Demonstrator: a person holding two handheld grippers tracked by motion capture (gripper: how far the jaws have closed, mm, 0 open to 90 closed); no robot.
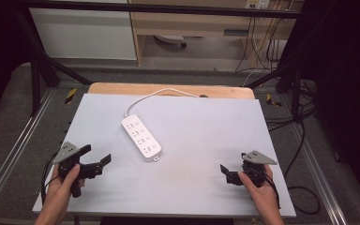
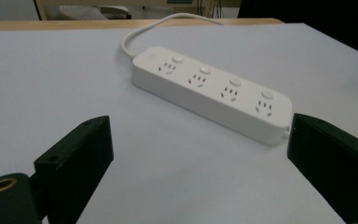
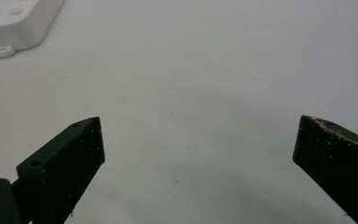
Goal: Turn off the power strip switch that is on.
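Pale grey worktop (image 1: 192, 154) on a wooden table, dark frame around it, cables on the floor behind. White power strip (image 1: 141, 136) lies flat near the centre, angled, its cord (image 1: 159, 93) running off the far edge. Left tool (image 1: 96, 161) sits near the front left, jaws wide apart and empty, aimed at the strip's near end; in the left gripper view the strip (image 2: 212, 91) lies just ahead between the jaws. Right tool (image 1: 226, 171) rests front right, well apart from the strip, jaws spread, holding nothing. Risks, as judged: smooth casing may slide or pivot under a one-sided push; the cord could drag and resist any lift.
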